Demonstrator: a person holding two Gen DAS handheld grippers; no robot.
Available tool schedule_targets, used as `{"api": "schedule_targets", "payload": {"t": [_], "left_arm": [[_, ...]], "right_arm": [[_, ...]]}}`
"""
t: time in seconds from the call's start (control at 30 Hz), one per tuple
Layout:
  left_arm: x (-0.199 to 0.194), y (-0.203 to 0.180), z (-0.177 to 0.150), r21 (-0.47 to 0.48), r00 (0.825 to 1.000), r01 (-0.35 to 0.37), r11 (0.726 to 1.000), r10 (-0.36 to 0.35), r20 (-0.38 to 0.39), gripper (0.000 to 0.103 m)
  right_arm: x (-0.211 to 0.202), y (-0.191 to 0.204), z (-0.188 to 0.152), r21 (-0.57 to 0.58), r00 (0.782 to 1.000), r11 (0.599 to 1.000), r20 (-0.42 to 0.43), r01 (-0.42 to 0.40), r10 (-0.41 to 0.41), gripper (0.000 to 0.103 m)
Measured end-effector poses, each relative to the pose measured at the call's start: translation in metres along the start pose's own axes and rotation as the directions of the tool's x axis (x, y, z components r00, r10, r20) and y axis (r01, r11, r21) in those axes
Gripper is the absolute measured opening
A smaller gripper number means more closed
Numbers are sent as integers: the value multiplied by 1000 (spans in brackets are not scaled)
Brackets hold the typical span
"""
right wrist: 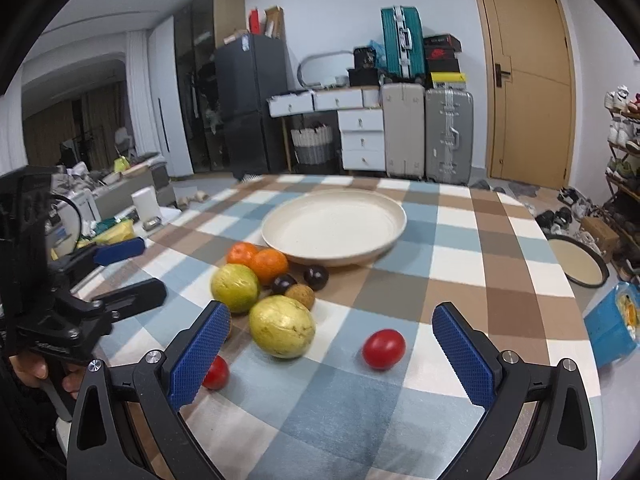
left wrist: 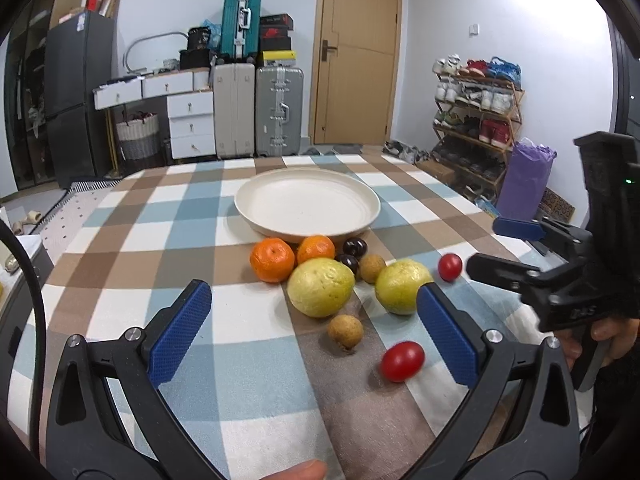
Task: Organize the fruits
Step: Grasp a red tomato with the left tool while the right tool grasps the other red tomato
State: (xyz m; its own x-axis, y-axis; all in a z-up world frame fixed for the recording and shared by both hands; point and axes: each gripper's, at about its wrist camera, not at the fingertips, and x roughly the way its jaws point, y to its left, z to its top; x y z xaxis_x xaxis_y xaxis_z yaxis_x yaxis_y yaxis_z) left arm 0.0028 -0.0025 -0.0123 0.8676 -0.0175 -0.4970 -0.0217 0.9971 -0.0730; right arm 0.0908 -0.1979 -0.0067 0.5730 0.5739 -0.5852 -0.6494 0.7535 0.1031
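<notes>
Fingers of both grippers spread wide, holding nothing.

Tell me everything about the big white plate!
The plate is round, cream-white and shallow, with a low raised rim and faint rings inside. It looks like matte ceramic or plastic. It sits flat on the checked tablecloth with nothing in it. Two oranges and a dark plum lie right at its near edge.

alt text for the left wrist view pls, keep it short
The open left tool hovers over a checked tablecloth, facing a cluster of fruit: two oranges, two yellow-green fruits, dark plums, brown longans and two red tomatoes. An empty cream plate sits just behind the fruit; the right tool, open, enters from the right.
</notes>
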Motion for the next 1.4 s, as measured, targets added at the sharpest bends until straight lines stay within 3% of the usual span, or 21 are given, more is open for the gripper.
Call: {"api": "schedule_targets", "payload": {"t": [0.13,0.33,0.53,0.7,0.93,1.13,1.4], "left_arm": [[3,-9,1,27,999,24,999,-22,-50,103],[20,-23,-7,78,985,52,996,-39,-167,103],[27,-34,-12,105,971,95,990,-69,-228,101],[35,-35,-15,88,951,148,985,-118,-288,89],[41,-45,-19,105,929,200,974,-155,-335,71],[43,-50,-22,119,919,223,968,-168,-356,52],[45,-53,-23,112,904,261,959,-202,-377,37]], "right_arm": [[6,-3,-1,-12,997,999,-64,46,-47,103],[17,-13,-4,-5,986,998,-159,57,-57,103],[28,-21,-8,15,973,999,-229,48,-43,100],[37,-25,-11,16,960,999,-278,33,-27,95],[54,-34,-7,35,951,999,-308,26,-14,77],[63,-34,-6,22,946,999,-322,29,-20,67],[64,-34,-5,26,948,1000,-318,17,-8,54]]}}
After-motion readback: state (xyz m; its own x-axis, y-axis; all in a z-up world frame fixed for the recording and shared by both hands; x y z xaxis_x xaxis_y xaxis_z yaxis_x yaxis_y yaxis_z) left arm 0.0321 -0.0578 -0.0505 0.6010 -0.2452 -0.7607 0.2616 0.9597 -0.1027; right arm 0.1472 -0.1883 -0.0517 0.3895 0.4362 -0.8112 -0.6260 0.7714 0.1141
